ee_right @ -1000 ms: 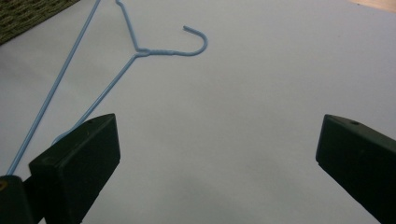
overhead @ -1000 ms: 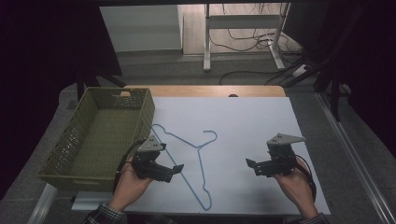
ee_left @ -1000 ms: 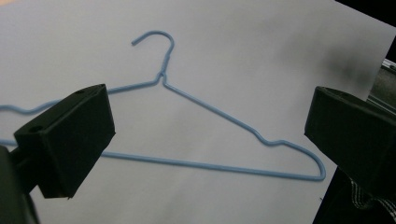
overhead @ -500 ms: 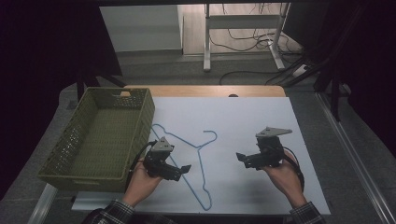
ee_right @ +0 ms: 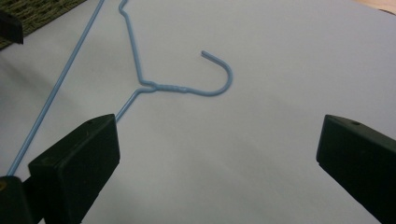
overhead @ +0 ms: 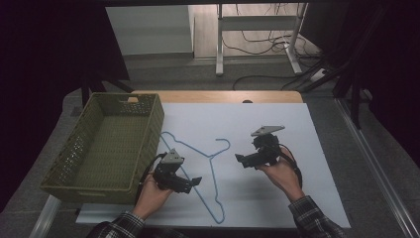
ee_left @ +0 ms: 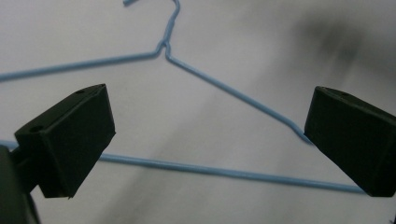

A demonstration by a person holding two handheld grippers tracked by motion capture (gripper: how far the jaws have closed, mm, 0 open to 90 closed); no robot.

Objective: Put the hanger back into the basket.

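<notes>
A blue wire hanger [overhead: 213,186] lies flat on the white mat [overhead: 292,129], its hook [overhead: 227,145] pointing to the far right. My left gripper [overhead: 194,184] hovers open over the hanger's long bottom bar, close to the basket. In the left gripper view the bar [ee_left: 210,170] runs across between the open jaws and the neck [ee_left: 163,46] lies beyond them. My right gripper [overhead: 241,161] is open just right of the hook. The hook [ee_right: 219,81] lies ahead of its wide-open jaws, apart from them.
An olive-green mesh basket [overhead: 148,124] stands at the left of the mat, with nothing in it; its corner [ee_right: 37,9] shows in the right gripper view. The wooden table edge [overhead: 208,96] runs along the back. Bare mat spreads to the right.
Both hands have moved inward and forward toward the hanger, the left from beside the basket, the right from the mat's right side. The hanger has stayed put.
</notes>
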